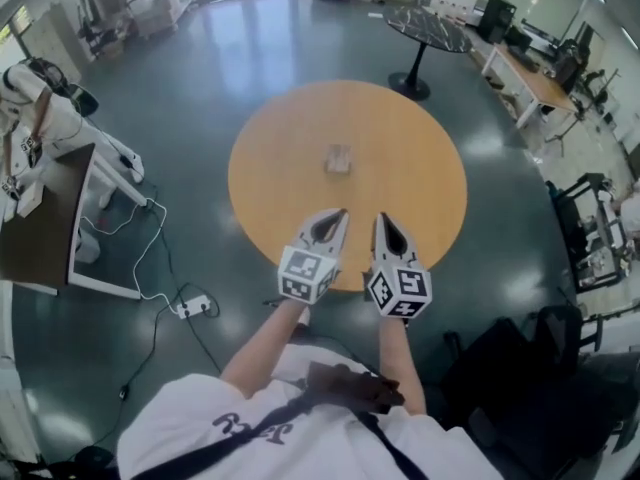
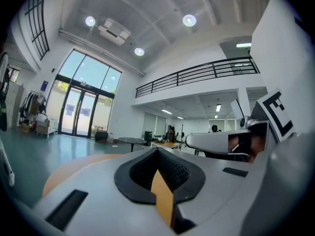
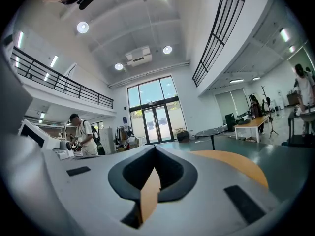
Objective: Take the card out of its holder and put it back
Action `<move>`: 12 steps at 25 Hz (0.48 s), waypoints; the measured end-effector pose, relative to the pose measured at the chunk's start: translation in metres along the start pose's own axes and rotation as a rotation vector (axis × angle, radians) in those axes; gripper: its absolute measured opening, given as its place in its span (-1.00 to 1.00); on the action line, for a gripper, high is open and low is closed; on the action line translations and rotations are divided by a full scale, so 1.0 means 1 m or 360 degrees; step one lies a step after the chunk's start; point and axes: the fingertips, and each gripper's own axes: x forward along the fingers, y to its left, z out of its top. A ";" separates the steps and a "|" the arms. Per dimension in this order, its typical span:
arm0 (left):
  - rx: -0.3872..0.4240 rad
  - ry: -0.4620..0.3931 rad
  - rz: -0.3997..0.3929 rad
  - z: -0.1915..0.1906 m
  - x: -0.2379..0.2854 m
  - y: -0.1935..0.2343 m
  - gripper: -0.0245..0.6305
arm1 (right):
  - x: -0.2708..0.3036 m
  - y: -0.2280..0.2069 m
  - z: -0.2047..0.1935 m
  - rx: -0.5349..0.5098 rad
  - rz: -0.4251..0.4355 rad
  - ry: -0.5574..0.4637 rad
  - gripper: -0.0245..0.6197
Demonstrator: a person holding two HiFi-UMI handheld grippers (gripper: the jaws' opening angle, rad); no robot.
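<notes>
A small clear card holder (image 1: 339, 158) with a pale card in it stands near the middle of the round orange table (image 1: 420, 128). Both grippers hover side by side over the table's near edge, well short of the holder. My left gripper (image 1: 339, 214) is shut with nothing in it; in the left gripper view its jaws (image 2: 157, 151) meet in a closed seam. My right gripper (image 1: 383, 219) is likewise shut and empty, its jaws (image 3: 154, 150) pressed together. The holder shows in neither gripper view.
A dark round table (image 1: 428, 30) stands beyond the orange one, and desks (image 1: 530, 78) line the far right. A white stand with cables (image 1: 95, 218) is on the floor at left. A person (image 3: 84, 137) stands far back in the right gripper view.
</notes>
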 end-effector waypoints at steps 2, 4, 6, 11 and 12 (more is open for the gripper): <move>0.0032 -0.0048 -0.0024 0.013 0.011 0.019 -0.89 | 0.024 0.000 0.002 0.0001 -0.0040 0.0000 -0.89; 0.0037 -0.0094 -0.0055 0.025 0.015 0.035 -0.90 | 0.042 0.002 0.001 -0.0003 -0.0079 0.0008 -0.89; 0.0058 -0.0085 -0.0136 0.023 0.019 0.047 -0.90 | 0.056 0.009 -0.001 -0.0020 -0.0087 0.0012 -0.89; 0.0117 0.0018 -0.0268 -0.002 0.029 0.063 -0.89 | 0.082 0.017 -0.024 -0.0019 -0.0117 0.0076 -0.89; 0.0137 0.0027 -0.0298 -0.006 0.032 0.062 -0.89 | 0.086 0.016 -0.028 -0.0021 -0.0121 0.0084 -0.89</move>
